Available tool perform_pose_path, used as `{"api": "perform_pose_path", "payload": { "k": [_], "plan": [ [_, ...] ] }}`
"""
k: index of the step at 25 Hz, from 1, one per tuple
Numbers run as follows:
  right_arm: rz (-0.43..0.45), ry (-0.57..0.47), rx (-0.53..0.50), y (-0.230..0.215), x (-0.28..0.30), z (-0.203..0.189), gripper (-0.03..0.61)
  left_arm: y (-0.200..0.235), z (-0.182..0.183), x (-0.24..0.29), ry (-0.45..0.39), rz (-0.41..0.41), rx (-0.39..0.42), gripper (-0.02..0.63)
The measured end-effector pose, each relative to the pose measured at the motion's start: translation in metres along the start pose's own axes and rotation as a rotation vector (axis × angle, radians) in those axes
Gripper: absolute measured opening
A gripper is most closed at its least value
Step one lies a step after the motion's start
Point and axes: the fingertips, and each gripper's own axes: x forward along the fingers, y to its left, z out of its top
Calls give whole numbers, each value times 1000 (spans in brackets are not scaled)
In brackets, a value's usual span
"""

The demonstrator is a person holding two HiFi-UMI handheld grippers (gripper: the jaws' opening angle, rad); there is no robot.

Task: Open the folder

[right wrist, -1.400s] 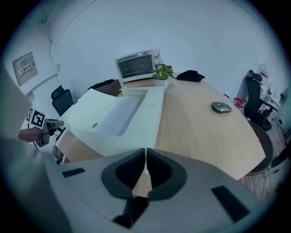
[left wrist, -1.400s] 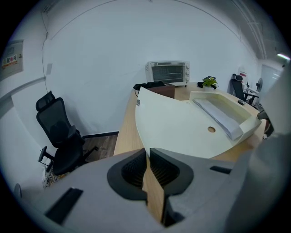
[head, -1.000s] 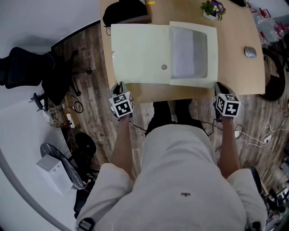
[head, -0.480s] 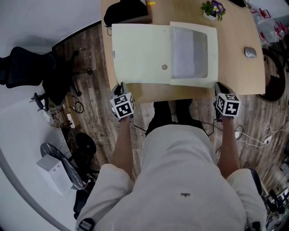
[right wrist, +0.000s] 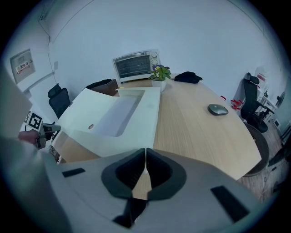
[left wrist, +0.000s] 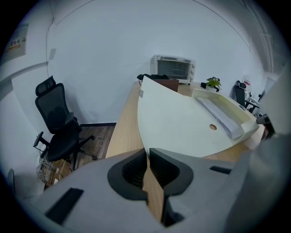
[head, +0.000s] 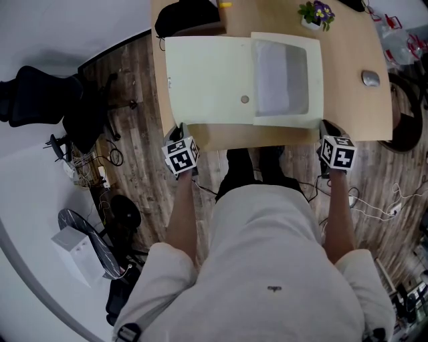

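Head view: pale folder (head: pixel 214 80) lies spread open on the wood table (head: pixel 348 107), cover flapped out to the left, round stud (head: pixel 244 99) near its inner edge, and grey-white sheets (head: pixel 281 77) in the right half. Left gripper (head: pixel 178 127) sits at the table's near edge just by the folder's near-left corner, and right gripper (head: pixel 326 125) is at the near edge just by the near-right corner. Neither is on the folder. In the left gripper view the left gripper's (left wrist: pixel 148 152) jaws are drawn together to a thin slit with nothing in it, only table showing past them, and the folder cover (left wrist: pixel 182 123) is just ahead. In the right gripper view the right gripper's (right wrist: pixel 145 152) jaws are closed tight and empty, with the folder (right wrist: pixel 113 118) ahead and to the left. Also on the table are a mouse (head: pixel 371 78) to the right of the folder, well apart, a small plant (head: pixel 315 12) at the far side, a black bag (head: pixel 187 17) behind the cover, and a toaster oven (right wrist: pixel 134 65) at the far end. A black chair (head: pixel 40 100) stands on the floor to the left.
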Motion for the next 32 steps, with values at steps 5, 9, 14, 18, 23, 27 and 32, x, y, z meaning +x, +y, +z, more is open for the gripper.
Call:
{"api": "perform_pose_path", "payload": {
  "k": [5,9,14,18,23,27,32],
  "plan": [
    [4,5,-10,-1,1,1,6,4,-5,8,39,-14,-50,21],
    [4,5,-13,0,0,1,6,10,-9,15,78,-28,-69,39],
    [18,3,-14,-1,2,2,6,10,-5,12,60,-7,-43,61],
    [26,2,-14,-1,1,2,8,9,0,5,34,35,-28,79],
    [41,5,-31,0,-1,3,6,17,10,-7,-18,105,-30,137],
    [58,-5,-43,3,-4,6,5,17,19,-18,-51,121,-17,150],
    [79,-27,-56,4,-8,11,5,13,23,-32,-95,171,-37,155]
  ]
}}
